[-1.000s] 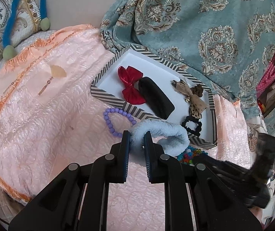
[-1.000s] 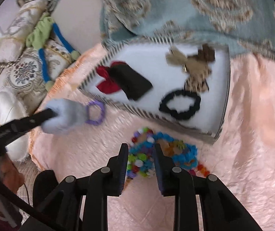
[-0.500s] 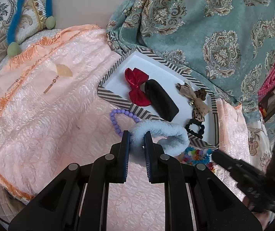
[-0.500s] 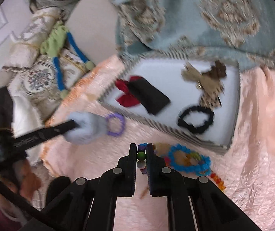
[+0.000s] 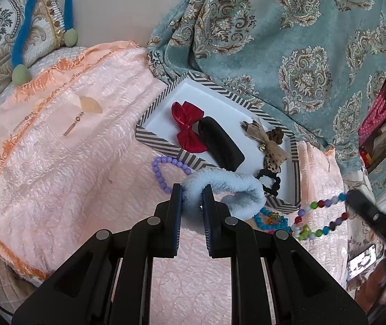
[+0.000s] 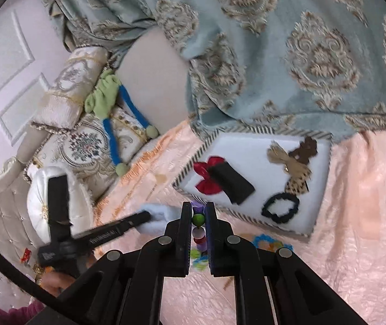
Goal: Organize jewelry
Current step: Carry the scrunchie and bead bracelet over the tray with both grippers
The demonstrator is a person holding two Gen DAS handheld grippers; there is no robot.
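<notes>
Left tool [image 5: 191, 193] pinches fluffy blue band [image 5: 228, 189]; right tool [image 6: 198, 212] clamps multicolour beads [image 6: 197, 219]; tray [image 5: 152, 136] ahead.

The tray [image 5: 153, 135] has a white floor and a grey-and-white zigzag rim. In it lie a red bow [image 5: 188, 127], a black hair clip [image 5: 220, 143] and a leopard-print bow [image 5: 272, 154]. The fluffy scrunchie [image 5: 228, 189] is light blue, the bead bracelet [image 5: 163, 173] lilac, the bedspread [image 5: 57, 168] peach-pink, the patterned blanket [image 5: 287, 40] teal with beige ornaments.

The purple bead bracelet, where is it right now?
In the left wrist view, purple bead bracelet lies on the pink bedspread, between the striped tray and fluffy blue scrunchie.
</notes>
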